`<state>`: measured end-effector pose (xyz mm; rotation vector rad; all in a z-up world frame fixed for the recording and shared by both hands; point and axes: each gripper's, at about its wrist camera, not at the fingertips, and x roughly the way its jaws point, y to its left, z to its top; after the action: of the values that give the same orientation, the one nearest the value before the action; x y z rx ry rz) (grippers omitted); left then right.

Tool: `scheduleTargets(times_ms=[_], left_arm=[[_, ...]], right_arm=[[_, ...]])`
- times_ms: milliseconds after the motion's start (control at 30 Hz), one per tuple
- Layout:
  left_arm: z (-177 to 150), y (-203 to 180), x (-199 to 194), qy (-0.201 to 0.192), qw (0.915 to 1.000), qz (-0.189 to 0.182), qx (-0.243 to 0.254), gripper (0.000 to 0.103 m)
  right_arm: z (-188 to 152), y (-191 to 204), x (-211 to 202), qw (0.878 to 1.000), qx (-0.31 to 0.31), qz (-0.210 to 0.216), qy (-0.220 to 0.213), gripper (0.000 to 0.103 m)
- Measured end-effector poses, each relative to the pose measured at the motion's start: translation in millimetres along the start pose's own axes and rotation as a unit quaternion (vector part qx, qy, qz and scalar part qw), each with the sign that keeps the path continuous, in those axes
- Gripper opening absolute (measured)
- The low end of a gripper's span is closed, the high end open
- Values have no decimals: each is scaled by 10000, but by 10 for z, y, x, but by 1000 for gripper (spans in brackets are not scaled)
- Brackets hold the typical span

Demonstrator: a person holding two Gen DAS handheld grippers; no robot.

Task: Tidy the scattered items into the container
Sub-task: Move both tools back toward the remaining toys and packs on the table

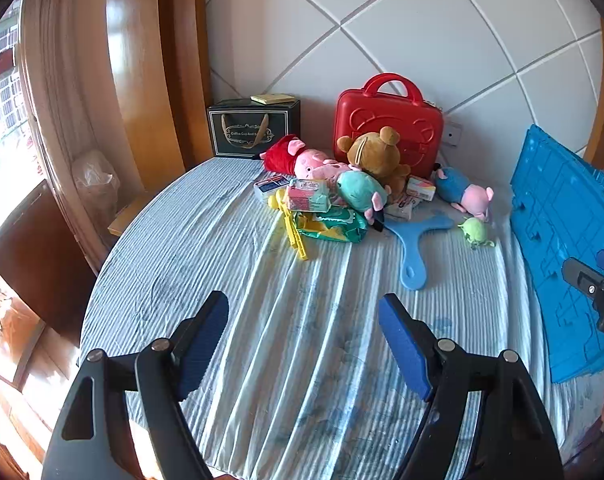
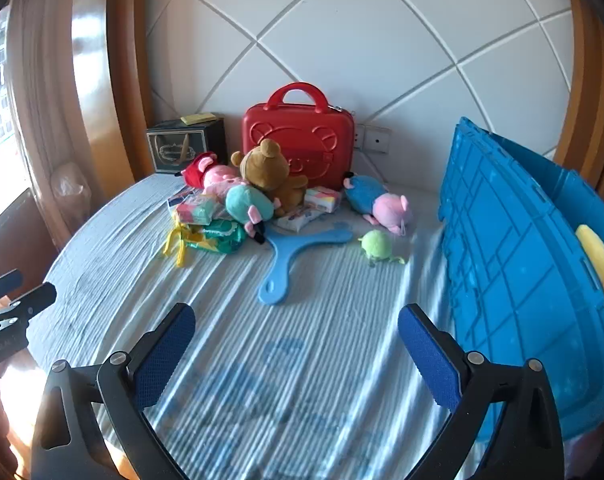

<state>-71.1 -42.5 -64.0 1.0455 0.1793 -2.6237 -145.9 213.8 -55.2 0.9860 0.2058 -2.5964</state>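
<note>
The scattered items lie in one heap at the far middle of the striped bed cover (image 1: 261, 340), at 12 o'clock from both grippers. At the heap's centre a brown teddy bear (image 2: 267, 172) leans against an upright red carry case (image 2: 297, 140) that stands at the padded white wall. At the bear's 9 o'clock lies a pink pig plush in red (image 1: 297, 156); at its 7 o'clock, a teal plush (image 2: 247, 204) rests on top of tissue packs (image 2: 197, 208) and a green wipes pack (image 2: 217, 238). A yellow plastic clip (image 1: 291, 224) pokes out from under the packs toward the near side.

At the bear's 3 o'clock lies a pig plush in blue (image 2: 376, 200) — apart from the heap. Just in front of it sits a small green plush ball (image 2: 376, 244). A light blue three-armed plastic piece (image 2: 297, 256) lies flat between the heap and the grippers.

The blue container (image 2: 514, 264) stands at the bed's right edge, at 2 o'clock from the right gripper (image 2: 295, 354); something yellow (image 2: 598, 258) shows inside it.

A dark gift box (image 1: 253, 128) sits at the far left corner, at 11 o'clock.

The left gripper (image 1: 304, 342) hangs over bare cover with its jaws wide and nothing between them. The right gripper is likewise spread wide — nothing in its jaws.
</note>
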Motion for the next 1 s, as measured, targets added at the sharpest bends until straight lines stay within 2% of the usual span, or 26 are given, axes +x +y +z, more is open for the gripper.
scheduleTargets(times_ms=[133, 267, 500, 767, 867, 1000], left_arm=[[134, 177, 267, 79, 9997, 160, -188, 77], [196, 338, 577, 331, 9989, 142, -309, 77], [438, 492, 1169, 587, 9982, -117, -5, 77], [805, 396, 1686, 650, 9941, -650, 584, 77], [851, 335, 1881, 752, 9919, -799, 640, 77], [876, 335, 2183, 962, 9906, -819, 523, 77]], right_arm=[[171, -27, 382, 9999, 62, 72, 73, 103], [277, 51, 812, 9988, 127, 162, 454, 103], [408, 365, 1253, 9971, 161, 92, 733, 103], [488, 435, 1551, 9909, 718, -462, 1037, 103], [456, 387, 1646, 9875, 826, -650, 1172, 103], [434, 354, 1841, 9845, 860, -735, 1338, 102]])
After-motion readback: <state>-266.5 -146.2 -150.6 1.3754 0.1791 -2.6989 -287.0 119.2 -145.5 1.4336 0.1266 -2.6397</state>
